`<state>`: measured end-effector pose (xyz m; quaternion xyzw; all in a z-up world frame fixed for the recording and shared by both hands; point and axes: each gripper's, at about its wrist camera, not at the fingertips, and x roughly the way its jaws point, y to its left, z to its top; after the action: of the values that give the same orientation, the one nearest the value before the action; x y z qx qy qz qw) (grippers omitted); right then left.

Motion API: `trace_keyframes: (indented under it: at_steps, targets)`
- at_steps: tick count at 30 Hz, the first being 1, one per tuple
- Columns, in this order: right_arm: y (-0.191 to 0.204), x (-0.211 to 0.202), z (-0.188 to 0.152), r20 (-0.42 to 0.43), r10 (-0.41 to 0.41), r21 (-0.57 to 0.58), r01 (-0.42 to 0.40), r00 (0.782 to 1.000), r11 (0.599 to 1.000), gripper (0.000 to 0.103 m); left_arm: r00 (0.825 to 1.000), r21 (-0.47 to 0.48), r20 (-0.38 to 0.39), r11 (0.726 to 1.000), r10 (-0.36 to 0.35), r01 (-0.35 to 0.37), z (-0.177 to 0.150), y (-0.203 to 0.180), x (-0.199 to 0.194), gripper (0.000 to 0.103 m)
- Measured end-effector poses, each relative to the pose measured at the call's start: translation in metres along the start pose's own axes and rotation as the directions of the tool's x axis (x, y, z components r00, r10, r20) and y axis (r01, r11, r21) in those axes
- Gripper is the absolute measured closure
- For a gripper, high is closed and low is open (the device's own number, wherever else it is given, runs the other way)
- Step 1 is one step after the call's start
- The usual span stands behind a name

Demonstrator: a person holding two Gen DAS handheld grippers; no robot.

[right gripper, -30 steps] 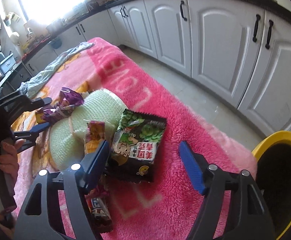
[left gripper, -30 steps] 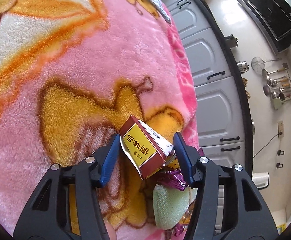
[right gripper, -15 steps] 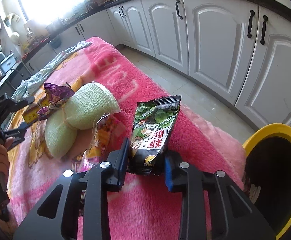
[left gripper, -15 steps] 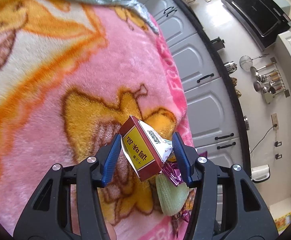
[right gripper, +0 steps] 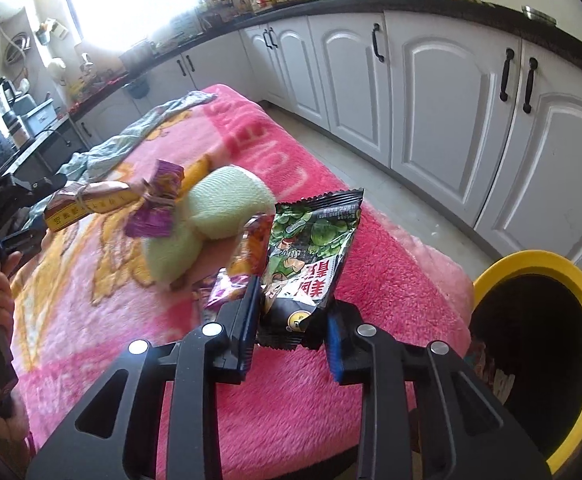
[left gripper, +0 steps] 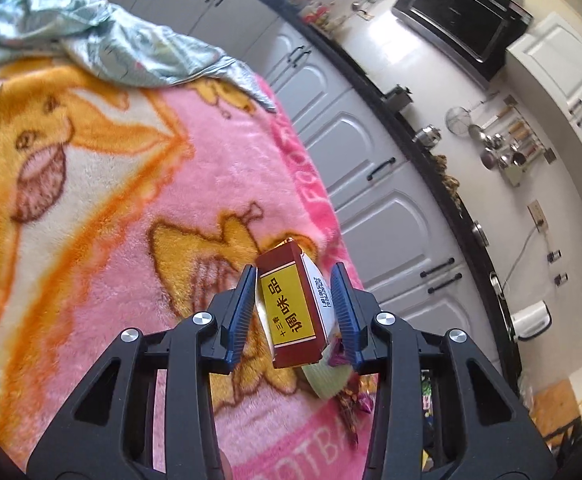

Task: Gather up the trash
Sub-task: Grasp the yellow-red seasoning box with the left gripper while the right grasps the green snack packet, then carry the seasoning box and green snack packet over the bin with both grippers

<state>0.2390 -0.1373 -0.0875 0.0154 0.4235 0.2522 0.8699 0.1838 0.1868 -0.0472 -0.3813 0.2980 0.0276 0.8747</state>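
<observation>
The left tongs point(left gripper: 293, 312), black-framed with blue pads, are clamped on a small dark-red cardboard box with a yellow label and black Chinese characters point(left gripper: 291, 312), held lifted above the fluffy pink blanket printed with orange and yellow cartoon figures point(left gripper: 103, 216) that covers the bench. In the right wrist view the same box point(right gripper: 87, 206) sticks out from the left tongs at the left edge, with a crumpled purple foil wrapper point(right gripper: 157, 204) seeming to hang at its far end, though whether the wrapper is fastened to the box cannot be told. Just behind the wrapper a pale green knitted pouch point(right gripper: 211, 216) rests on the blanket. The right tongs point(right gripper: 293, 326) are clamped on the lower end of a green and black snack packet with a cartoon figure and red Chinese characters point(right gripper: 309, 256), which stands upright between the pads, lifted clear of the blanket. Beside the packet's left edge an orange-and-purple printed wrapper point(right gripper: 235, 268) lies on the blanket, partly hidden by the left finger. A round yellow-rimmed bin with a black interior point(right gripper: 547, 344) stands off the right end of the bench, near the packet but apart from it. A crumpled pale blue-green cloth point(left gripper: 103, 48) lies at the far end of the blanket, and white kitchen cabinets with black handles point(right gripper: 443, 92) run along behind.
</observation>
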Motion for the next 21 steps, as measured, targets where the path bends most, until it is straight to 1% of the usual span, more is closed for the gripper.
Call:
trace_keyframes:
  at_steps: [4, 11, 21]
  targets:
    - [0.009, -0.013, 0.001, 0.019, 0.016, -0.025, -0.015, 1.0, 1.0, 0.076, 1.0, 0.033, -0.019, 0.999, -0.017, 0.018, -0.008, -0.009, -0.004, 0.074]
    - [0.02, -0.04, 0.003, 0.059, 0.033, -0.056, -0.03, 0.998, 0.998, 0.076, 0.997, 0.118, -0.037, 0.991, -0.063, 0.067, -0.025, -0.038, -0.014, 0.075]
    - [0.013, -0.079, -0.001, 0.109, 0.022, -0.063, -0.015, 0.994, 0.998, 0.076, 0.99, 0.218, -0.064, 0.967, -0.125, 0.136, -0.042, -0.086, -0.017, 0.075]
